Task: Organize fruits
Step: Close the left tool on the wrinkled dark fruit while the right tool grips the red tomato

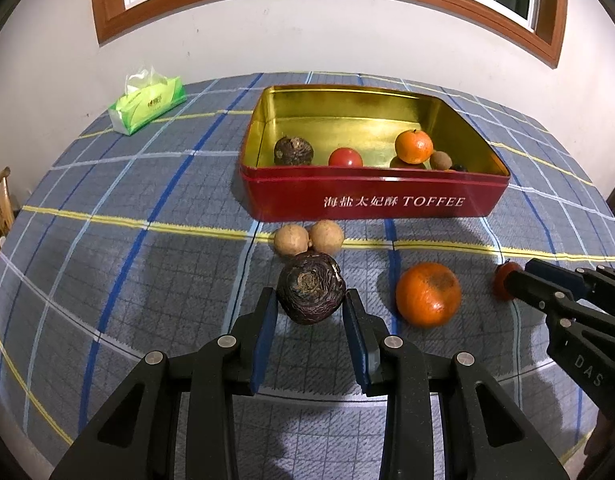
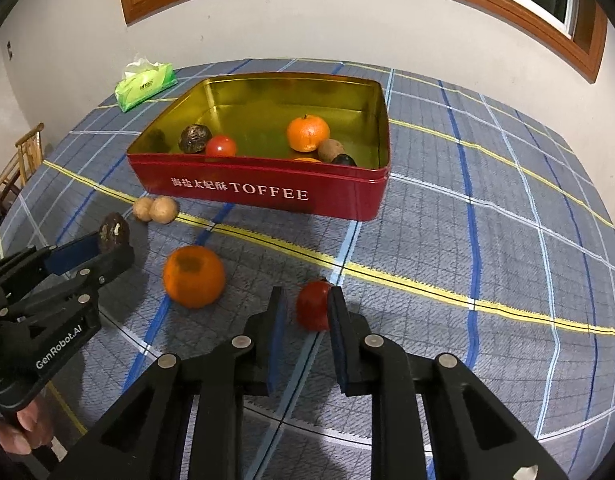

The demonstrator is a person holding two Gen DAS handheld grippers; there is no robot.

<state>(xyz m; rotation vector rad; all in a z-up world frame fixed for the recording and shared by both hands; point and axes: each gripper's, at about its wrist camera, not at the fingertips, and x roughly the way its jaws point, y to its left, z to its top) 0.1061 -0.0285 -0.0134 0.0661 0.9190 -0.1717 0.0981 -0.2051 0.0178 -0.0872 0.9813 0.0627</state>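
Broadly, a blue-grey plaid tablecloth (image 1: pixel 107 264) with yellow and blue lines covers the table. On it sits a red tin (image 1: pixel 371 200) with a gold inside, open at the top; white lettering on its near wall reads "TOFFEE" after a row of Chinese characters. Inside the tin lie a dark wrinkled fruit (image 1: pixel 293 151), a red tomato (image 1: pixel 345 158), an orange mandarin (image 1: pixel 414 146), a small brown fruit (image 1: pixel 440 160) touching it, and something dark at the near wall, too hidden to tell.

Left of the tin, near the wall, lies a green tissue pack (image 1: pixel 147 105); its print is too small to read.

In the right wrist view the left gripper's body reads "GenRobot.AI", and in the left wrist view the right gripper's body shows "DAS".

The left gripper (image 1: pixel 310 304) is clamped on a dark, wrinkled, purplish-brown fruit (image 1: pixel 310 294) with a rough pale stem scar, just in front of the tin. The right gripper (image 2: pixel 307 304) is closed on a small, smooth red tomato (image 2: pixel 313 306); its right pad presses on it.

Between the grippers a large mandarin (image 1: pixel 427 294) with a dull brown patch rests on the cloth. Two small tan round fruits (image 1: pixel 307 238) touch each other just before the tin.
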